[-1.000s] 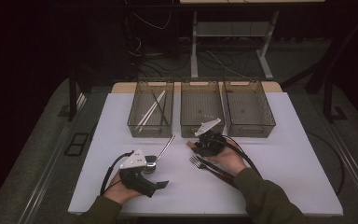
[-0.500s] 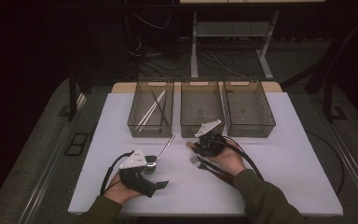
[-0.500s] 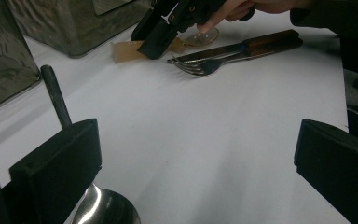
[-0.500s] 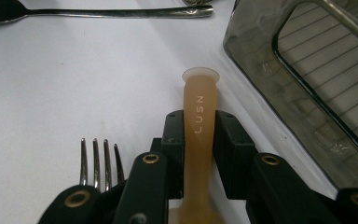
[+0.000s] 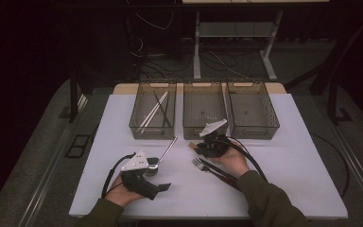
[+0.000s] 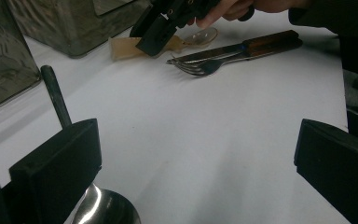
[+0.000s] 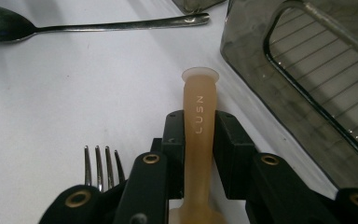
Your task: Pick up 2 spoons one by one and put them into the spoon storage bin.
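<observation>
right claw (image 7: 198, 140) clenched on the handle of a tan plastic spoon (image 7: 199, 140), jaws pinching it mid-handle, held low just beside the middle bin (image 5: 203, 109), probably so it can go in there. fork (image 5: 199, 164) lies on the white bench (image 5: 288, 161) under that hand. left claw (image 5: 163, 187) released, jaws wide apart, resting by the metal spoon (image 5: 163, 153), likely waiting its turn. chopsticks (image 5: 152, 112) sit in the left bin (image 5: 137, 118).

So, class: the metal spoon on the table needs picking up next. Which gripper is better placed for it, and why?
Left. The left gripper has open, empty jaws, and the metal spoon has its bowl right beside them. The right gripper is already shut on the tan plastic spoon.
</observation>
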`<state>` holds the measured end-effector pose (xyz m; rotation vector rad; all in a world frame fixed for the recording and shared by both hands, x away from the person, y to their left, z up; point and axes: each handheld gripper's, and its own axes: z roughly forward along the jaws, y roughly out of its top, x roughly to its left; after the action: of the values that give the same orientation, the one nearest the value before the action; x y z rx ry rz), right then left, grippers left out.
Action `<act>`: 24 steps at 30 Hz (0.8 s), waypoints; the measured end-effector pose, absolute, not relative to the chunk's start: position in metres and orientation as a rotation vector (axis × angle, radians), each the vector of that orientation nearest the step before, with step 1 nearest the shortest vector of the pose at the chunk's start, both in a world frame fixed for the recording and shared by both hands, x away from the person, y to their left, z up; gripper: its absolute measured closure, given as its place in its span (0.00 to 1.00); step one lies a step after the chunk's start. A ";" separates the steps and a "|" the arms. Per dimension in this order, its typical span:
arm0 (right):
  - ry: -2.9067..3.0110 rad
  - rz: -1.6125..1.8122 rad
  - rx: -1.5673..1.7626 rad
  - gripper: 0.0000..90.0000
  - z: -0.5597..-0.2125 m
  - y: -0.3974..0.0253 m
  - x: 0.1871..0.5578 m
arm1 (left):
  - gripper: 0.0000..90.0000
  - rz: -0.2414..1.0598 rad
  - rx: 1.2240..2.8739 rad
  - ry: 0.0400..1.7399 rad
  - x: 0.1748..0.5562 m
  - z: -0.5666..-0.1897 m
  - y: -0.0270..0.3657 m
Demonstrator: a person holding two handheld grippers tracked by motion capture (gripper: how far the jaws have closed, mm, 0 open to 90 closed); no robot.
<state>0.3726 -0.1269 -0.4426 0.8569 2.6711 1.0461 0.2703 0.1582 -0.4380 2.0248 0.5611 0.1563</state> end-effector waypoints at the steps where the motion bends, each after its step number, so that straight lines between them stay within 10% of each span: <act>1: 2.670 1.048 0.859 0.84 -0.442 -0.127 0.373 | 0.00 0.156 2.025 0.561 0.270 -0.438 0.158; 24: 2.649 1.114 0.877 0.84 -0.424 -0.141 0.374 | 0.00 0.155 2.020 0.568 0.270 -0.438 0.158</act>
<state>0.3737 -0.1412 -0.4239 0.8771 2.6495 1.1135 0.2702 0.1581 -0.4380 2.0202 0.5681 0.1551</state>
